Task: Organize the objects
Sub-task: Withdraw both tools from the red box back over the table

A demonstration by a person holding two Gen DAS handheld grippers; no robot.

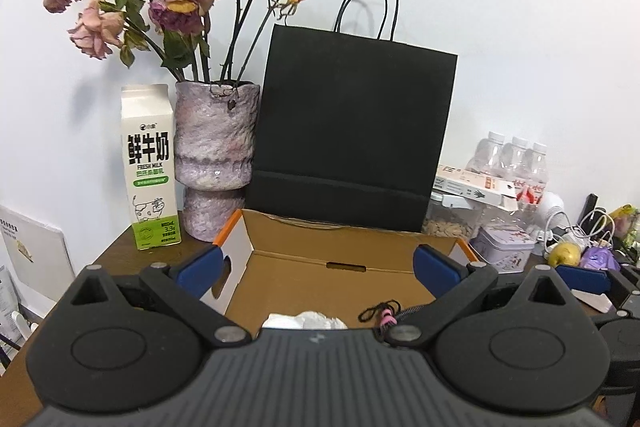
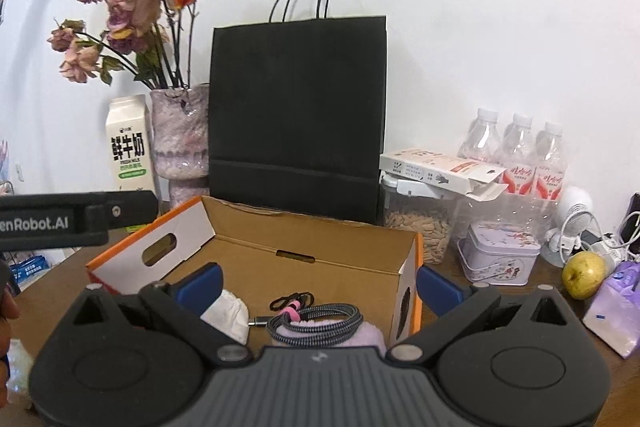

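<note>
1. Left gripper (image 1: 316,265) spread wide, nothing between the blue pads, hovering over the near edge of the cardboard box (image 1: 344,259).
2. Right gripper (image 2: 320,281) likewise spread and empty, straddling the box's right wall (image 2: 414,291).
3. Already inside the box: a braided cable (image 2: 316,319) coiled on something lilac and fuzzy, a black hair tie with a pink bead (image 2: 290,303), and a white crumpled cloth (image 2: 226,311) at the left. Looks partly done.
4. Apparently left outside, to the right on the table: a yellow apple (image 2: 584,275), a purple packet (image 2: 616,311), a floral tin (image 2: 498,255). Which of these belong in the box, cannot tell.
5. Behind the box: black paper bag (image 2: 298,119) upright, touching or just beside the back wall; vase of dried roses (image 1: 216,163) and milk carton (image 1: 150,167) at the left.
6. Further right: water bottles (image 2: 516,151), a flat carton (image 2: 436,167) atop a clear container, tangled white cords (image 2: 600,239) near the apple. Likely a snag risk when reaching over there.
</note>
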